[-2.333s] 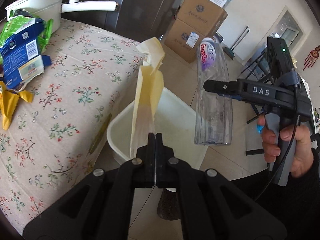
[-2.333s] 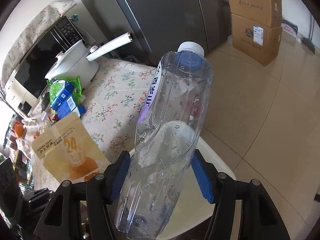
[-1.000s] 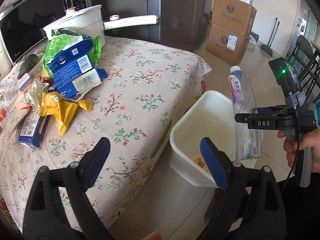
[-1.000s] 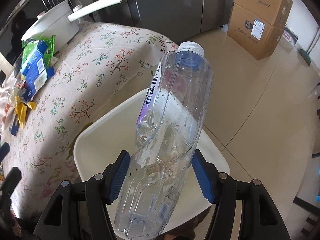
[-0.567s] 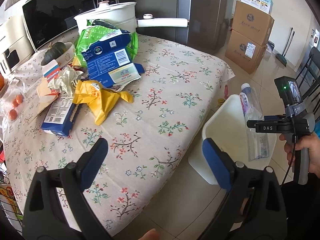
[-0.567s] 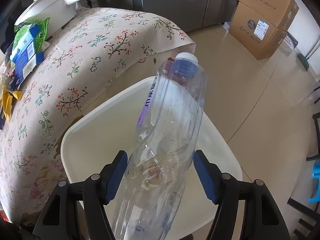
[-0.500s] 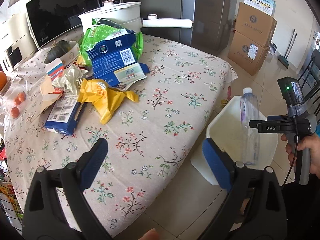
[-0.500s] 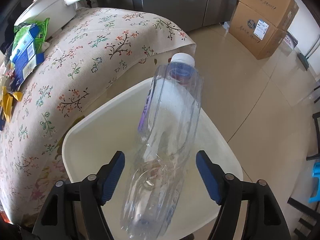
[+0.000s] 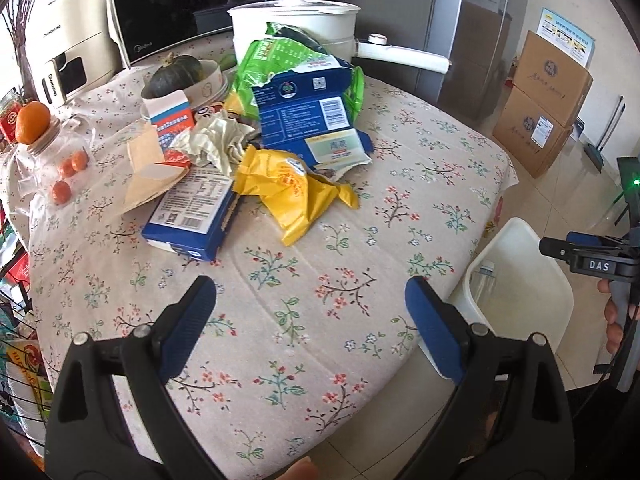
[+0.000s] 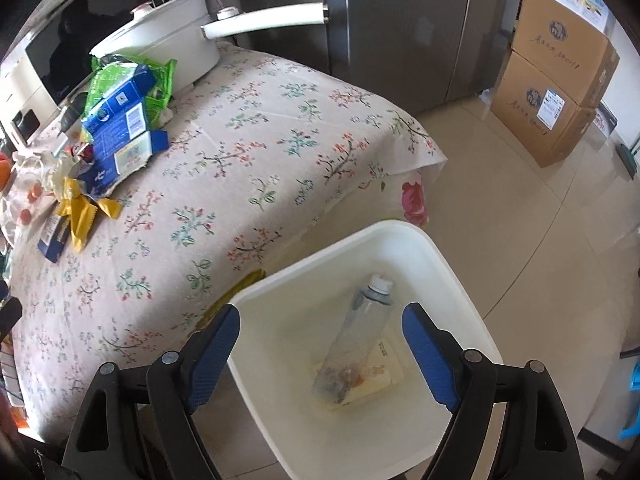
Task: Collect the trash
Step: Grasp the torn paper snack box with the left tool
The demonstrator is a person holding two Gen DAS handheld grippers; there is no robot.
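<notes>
A white bin (image 10: 452, 280) stands on the floor beside the table; it also shows in the left wrist view (image 9: 520, 248). A clear plastic bottle (image 10: 360, 336) lies inside it on a yellow pouch (image 10: 380, 380). My right gripper (image 10: 320, 352) is open and empty above the bin. My left gripper (image 9: 308, 320) is open and empty over the floral tablecloth (image 9: 360, 240). Ahead of it lies a trash pile: a yellow wrapper (image 9: 292, 188), a blue box (image 9: 192, 216), a blue packet (image 9: 308, 124), a green bag (image 9: 280, 60), crumpled paper (image 9: 216, 140).
A white pot (image 9: 296, 20) with a long handle, a microwave (image 9: 180, 0), a squash (image 9: 176, 74) and a jar with oranges (image 9: 48, 152) stand at the table's back. Cardboard boxes (image 10: 556, 80) and a fridge (image 10: 400, 20) stand beyond the tiled floor.
My right gripper opened and the bottle dropped into the bin. My left gripper, open since releasing the yellow pouch, swung back over the table toward the trash pile.
</notes>
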